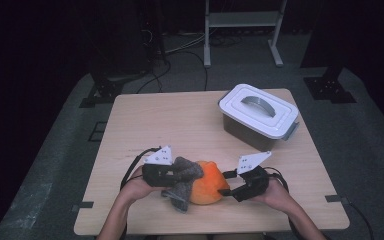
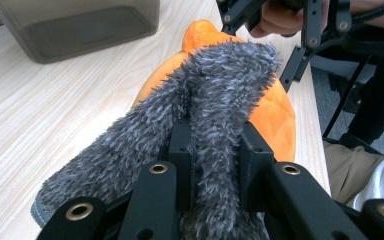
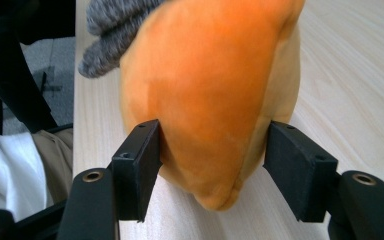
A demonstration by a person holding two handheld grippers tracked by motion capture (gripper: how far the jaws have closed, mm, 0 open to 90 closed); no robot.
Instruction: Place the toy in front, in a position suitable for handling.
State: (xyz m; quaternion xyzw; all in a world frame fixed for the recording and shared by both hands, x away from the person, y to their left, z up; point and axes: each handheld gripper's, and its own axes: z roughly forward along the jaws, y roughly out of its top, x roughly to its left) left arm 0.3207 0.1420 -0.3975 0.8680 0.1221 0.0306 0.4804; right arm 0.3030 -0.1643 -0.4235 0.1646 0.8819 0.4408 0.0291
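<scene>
Plush toy: bright orange, paler yellow-orange along seam side. Fuzzy cloth over toy's left: mottled grey, blue-grey edge trim. Desk: pale wood with fine grain lines. Box at far right: white lid, grey handle and latch, smoky translucent grey walls. Left gripper and right gripper: black jaws, brass-coloured rivets, light grey top plates. Floor: grey carpet.

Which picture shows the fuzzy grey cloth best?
The left gripper view: the grey cloth is close up, pinched in the left claw, draped on the orange toy. The high view shows it small; the right gripper view shows just a corner.
</scene>
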